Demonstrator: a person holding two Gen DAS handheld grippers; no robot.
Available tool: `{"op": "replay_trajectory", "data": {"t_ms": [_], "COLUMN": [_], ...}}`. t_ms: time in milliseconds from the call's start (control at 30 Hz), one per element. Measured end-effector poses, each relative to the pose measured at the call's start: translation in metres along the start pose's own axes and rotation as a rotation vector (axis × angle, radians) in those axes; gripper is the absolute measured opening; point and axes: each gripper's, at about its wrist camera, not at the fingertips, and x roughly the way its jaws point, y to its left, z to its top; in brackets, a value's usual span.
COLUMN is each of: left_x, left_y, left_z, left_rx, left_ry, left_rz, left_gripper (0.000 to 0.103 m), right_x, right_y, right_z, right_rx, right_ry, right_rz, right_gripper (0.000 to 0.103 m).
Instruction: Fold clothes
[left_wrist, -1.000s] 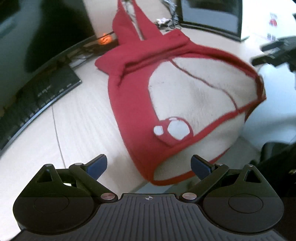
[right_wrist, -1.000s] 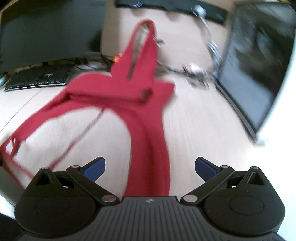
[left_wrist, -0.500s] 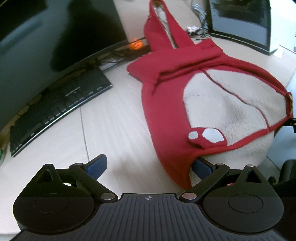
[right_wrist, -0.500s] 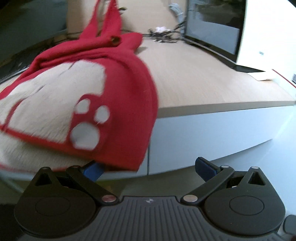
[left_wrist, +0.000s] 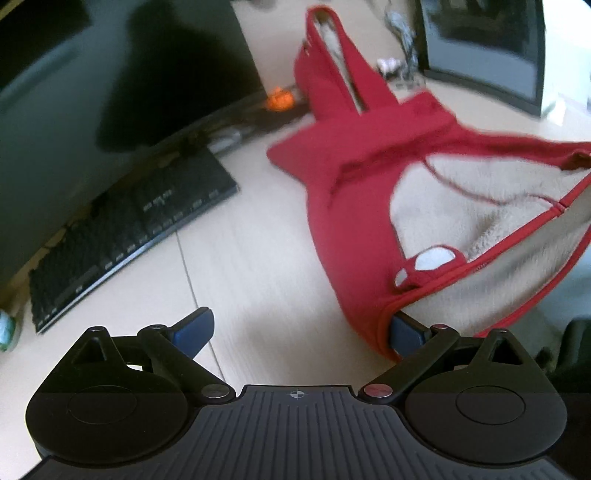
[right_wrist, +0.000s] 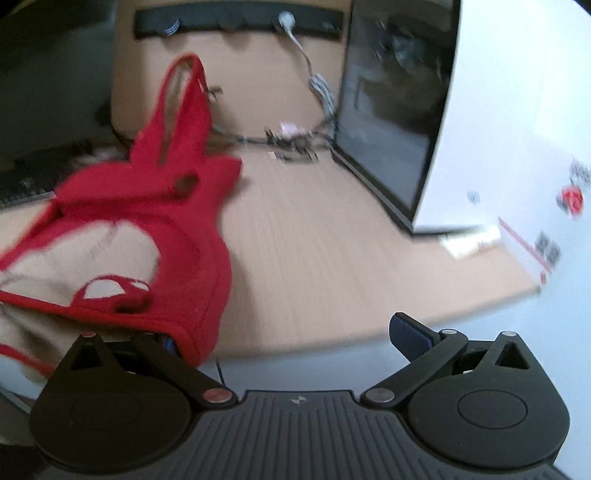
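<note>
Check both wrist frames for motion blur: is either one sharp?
Left wrist view: red garment smeared at its far right edge, keyboard soft. Right wrist view: heavier streaking across desk and garment. Only the gripper bodies stay crisp in both.

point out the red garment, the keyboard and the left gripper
red garment (left_wrist: 354, 155): left wrist view, on the red upper body below the hood
keyboard (left_wrist: 122, 236): left wrist view, on its keys
left gripper (left_wrist: 301, 330): left wrist view, midway between the open fingertips
</note>
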Motion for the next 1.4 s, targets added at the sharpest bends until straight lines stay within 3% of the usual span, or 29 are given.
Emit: {"op": "replay_trajectory", "data": {"t_ms": [167,200,300,400,467,567,667,800,1000,1167,1233,1300,1400], "left_x": [-0.007,-0.003,0.007,0.002,-0.007,-0.013,-0.001,0.025,0.066,0.103,0.141,0.17,0.179], "left_y": [0.017,0.017,0.01,0.001,0.002,0.009,0.016,0.023,0.031,0.037,0.03,0.022,0.019], "left_z": [0.02,0.019,0.008,-0.005,-0.001,0.022,0.052,0.079,0.114,0.142,0.146,0.142,0.138], "left_rx": [-0.079,-0.08,-0.052,0.003,0.012,0.019,0.013,-0.009,-0.037,-0.061,-0.069,-0.05,-0.064], "left_ry": [-0.058,-0.044,0.018,0.038,0.019,-0.037,-0.084,-0.081,-0.061,-0.039,0.036,0.11,0.132], "left_rz": [0.015,0.01,-0.011,-0.001,-0.01,-0.013,0.01,0.029,0.06,0.088,0.112,0.123,0.128], "left_gripper": [0.102,0.102,0.102,0.102,0.102,0.102,0.102,0.103,0.103,0.103,0.103,0.103,0.103], "right_x": [-0.011,-0.007,0.023,0.022,0.009,-0.004,0.01,0.039,0.081,0.157,0.195,0.237,0.266], "right_y": [0.005,0.008,0.013,0.007,0.001,-0.006,-0.003,0.002,-0.012,-0.031,-0.022,-0.006,0.006], "right_z": [0.053,0.057,0.052,0.039,0.041,0.067,0.099,0.122,0.147,0.182,0.185,0.177,0.166], "right_rx": [-0.04,-0.058,-0.112,-0.109,-0.082,-0.053,-0.064,-0.106,-0.157,-0.162,-0.184,-0.235,-0.271], "right_ry": [-0.063,-0.042,0.126,0.195,0.192,0.119,0.06,0.061,0.1,0.073,0.084,0.151,0.193], "right_rz": [0.006,-0.005,-0.024,-0.005,0.019,0.03,0.018,0.021,0.106,0.078,0.042,0.01,0.011], "right_gripper": [0.103,0.103,0.103,0.103,0.103,0.103,0.103,0.103,0.103,0.103,0.103,0.103,0.103]}}
